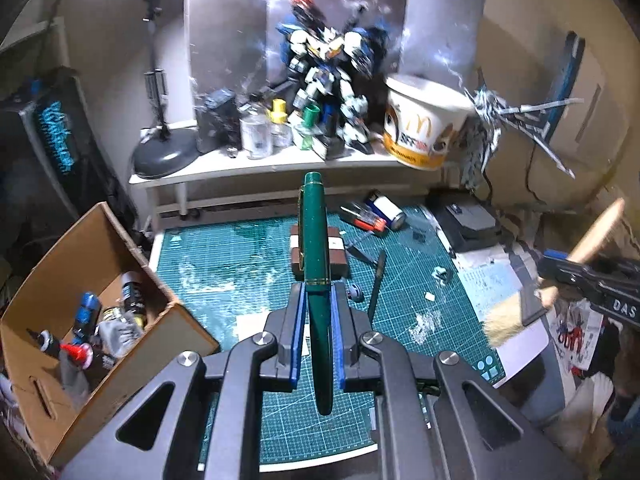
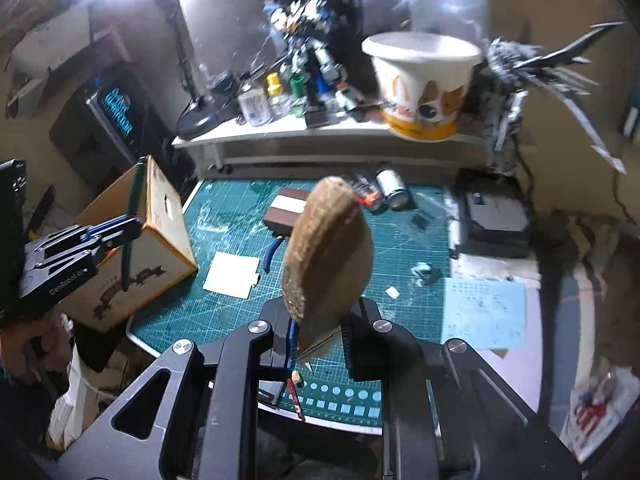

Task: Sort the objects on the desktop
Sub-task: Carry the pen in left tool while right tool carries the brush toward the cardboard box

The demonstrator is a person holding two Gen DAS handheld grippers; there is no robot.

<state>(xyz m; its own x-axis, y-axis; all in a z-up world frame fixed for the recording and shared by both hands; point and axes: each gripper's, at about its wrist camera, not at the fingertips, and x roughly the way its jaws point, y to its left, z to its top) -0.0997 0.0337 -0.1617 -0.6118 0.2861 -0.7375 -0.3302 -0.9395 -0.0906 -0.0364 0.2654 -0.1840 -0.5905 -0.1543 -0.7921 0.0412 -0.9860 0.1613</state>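
- Left gripper (image 1: 316,344): clamped on a green pen (image 1: 316,280), which stands upright between the blue pads above the cutting mat (image 1: 224,256).
- Right gripper (image 2: 316,340): clenched on the handle of a wide brush (image 2: 328,256), bristles pointing up toward the camera; seen from the left wrist, the brush (image 1: 516,312) hangs over the mat's right edge.
- Left of the mat: an open cardboard box (image 1: 60,280) holding bottles and tubes.
- Mid-mat: a brown-and-white block (image 2: 286,214), a small can (image 1: 386,210).
- Far: a white shelf (image 1: 256,168) carrying jars, a robot model (image 1: 328,80) and a paper bucket (image 1: 424,120).
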